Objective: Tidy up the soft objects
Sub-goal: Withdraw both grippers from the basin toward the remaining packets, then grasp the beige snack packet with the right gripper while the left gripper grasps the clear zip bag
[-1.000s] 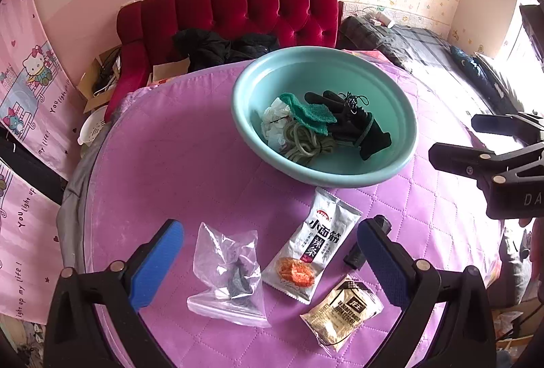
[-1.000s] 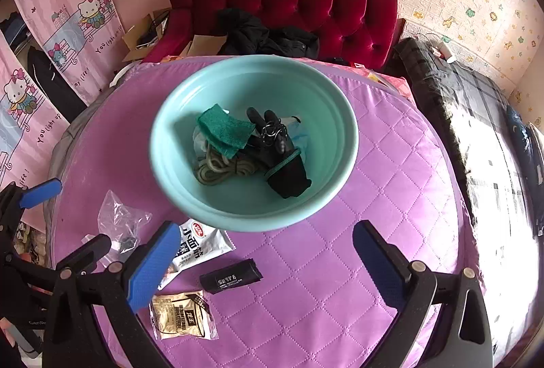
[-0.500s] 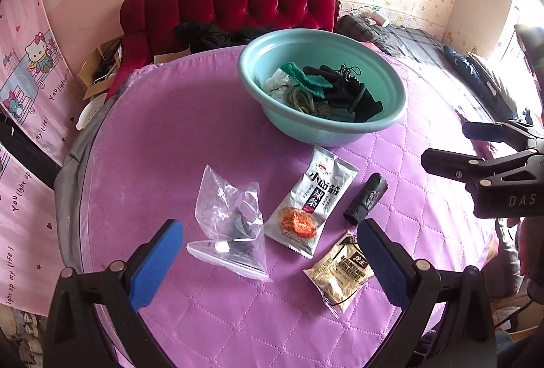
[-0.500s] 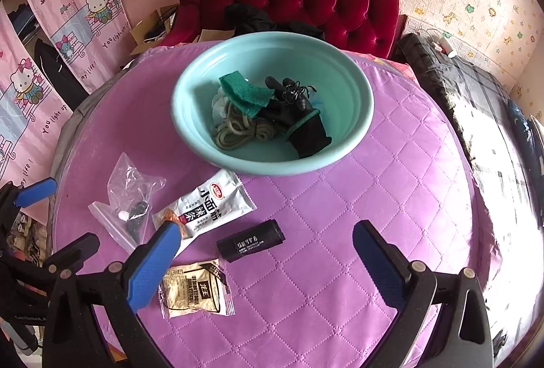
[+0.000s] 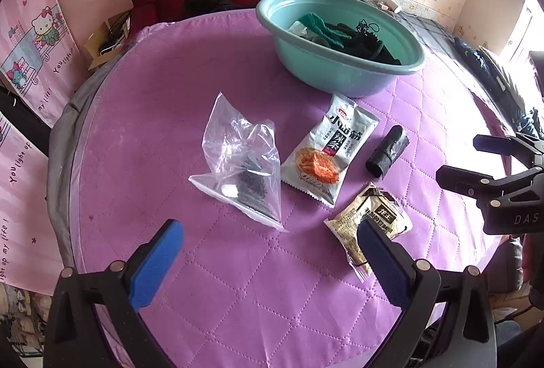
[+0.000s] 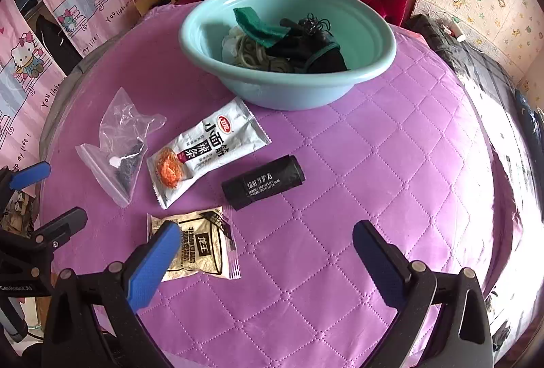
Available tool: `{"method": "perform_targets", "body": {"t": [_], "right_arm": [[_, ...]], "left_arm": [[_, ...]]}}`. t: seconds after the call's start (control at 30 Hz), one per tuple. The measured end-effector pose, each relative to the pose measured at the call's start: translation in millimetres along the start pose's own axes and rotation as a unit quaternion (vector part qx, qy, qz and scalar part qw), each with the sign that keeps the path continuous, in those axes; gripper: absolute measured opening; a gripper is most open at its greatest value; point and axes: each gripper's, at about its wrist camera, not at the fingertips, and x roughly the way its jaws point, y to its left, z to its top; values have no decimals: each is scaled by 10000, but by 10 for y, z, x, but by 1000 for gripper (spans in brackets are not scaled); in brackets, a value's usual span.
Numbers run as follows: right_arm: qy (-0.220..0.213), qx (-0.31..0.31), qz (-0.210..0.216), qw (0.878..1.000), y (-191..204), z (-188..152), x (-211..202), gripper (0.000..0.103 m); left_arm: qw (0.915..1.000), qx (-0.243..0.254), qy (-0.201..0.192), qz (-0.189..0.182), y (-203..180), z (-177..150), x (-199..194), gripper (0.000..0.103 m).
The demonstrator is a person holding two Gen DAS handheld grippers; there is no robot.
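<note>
Partway, I'd say: basin (image 6: 287, 85) at 12 o'clock on the table (image 6: 374, 181) already holds cloth, rope and gloves. Four items left out: clear bag (image 6: 119, 153), snack pack (image 6: 207, 147), black roll (image 6: 263, 182), tan sachet (image 6: 197, 245). Left gripper (image 5: 268, 252) and right gripper (image 6: 265, 249) both wide open, holding nothing.
</note>
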Motion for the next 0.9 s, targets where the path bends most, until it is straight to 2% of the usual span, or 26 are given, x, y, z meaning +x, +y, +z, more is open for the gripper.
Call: {"method": "perform_targets", "body": {"t": [0.4,0.9], "right_arm": [[242,-207,199,9993,124,-60,170,103],[1011,-813,543,9901,684,-110,703,103]], "left_arm": [[9999,-91,9,68,76,-71,-35,103],[9990,-388,200,35,254,-210,39,103]]}}
